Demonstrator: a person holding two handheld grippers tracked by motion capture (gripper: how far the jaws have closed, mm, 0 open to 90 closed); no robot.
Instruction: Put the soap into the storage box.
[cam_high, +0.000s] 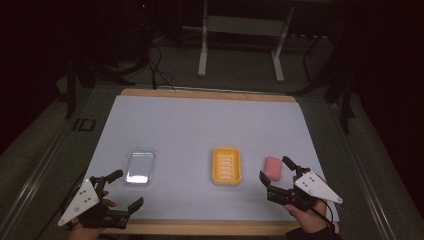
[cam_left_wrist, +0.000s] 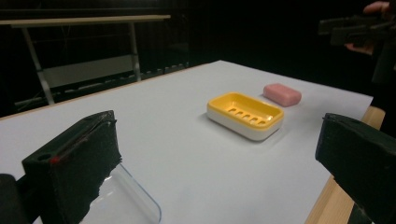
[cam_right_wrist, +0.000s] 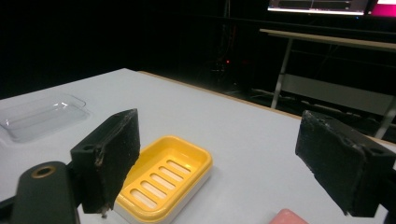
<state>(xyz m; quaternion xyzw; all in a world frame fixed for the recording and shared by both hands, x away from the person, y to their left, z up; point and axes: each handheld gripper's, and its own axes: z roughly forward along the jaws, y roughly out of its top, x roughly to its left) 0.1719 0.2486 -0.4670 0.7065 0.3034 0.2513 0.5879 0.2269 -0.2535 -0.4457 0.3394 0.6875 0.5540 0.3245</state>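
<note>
A yellow soap dish (cam_high: 226, 165) (cam_left_wrist: 245, 114) (cam_right_wrist: 163, 181) with a slotted floor sits on the white sheet, right of centre. A pink soap bar (cam_high: 273, 168) (cam_left_wrist: 282, 94) (cam_right_wrist: 288, 217) lies just to its right. A clear plastic lid (cam_high: 140, 165) (cam_left_wrist: 122, 201) (cam_right_wrist: 39, 114) rests left of centre. My right gripper (cam_high: 274, 172) (cam_right_wrist: 219, 163) hovers open just in front of the soap, nothing between its jaws. My left gripper (cam_high: 128, 188) (cam_left_wrist: 219, 154) stands open near the front edge, just in front of the clear lid, holding nothing.
The white sheet (cam_high: 200, 130) covers a wooden table whose front edge (cam_high: 210, 227) runs along the bottom. A metal-legged frame (cam_high: 240, 40) stands on the floor beyond the table. Dark surroundings all round.
</note>
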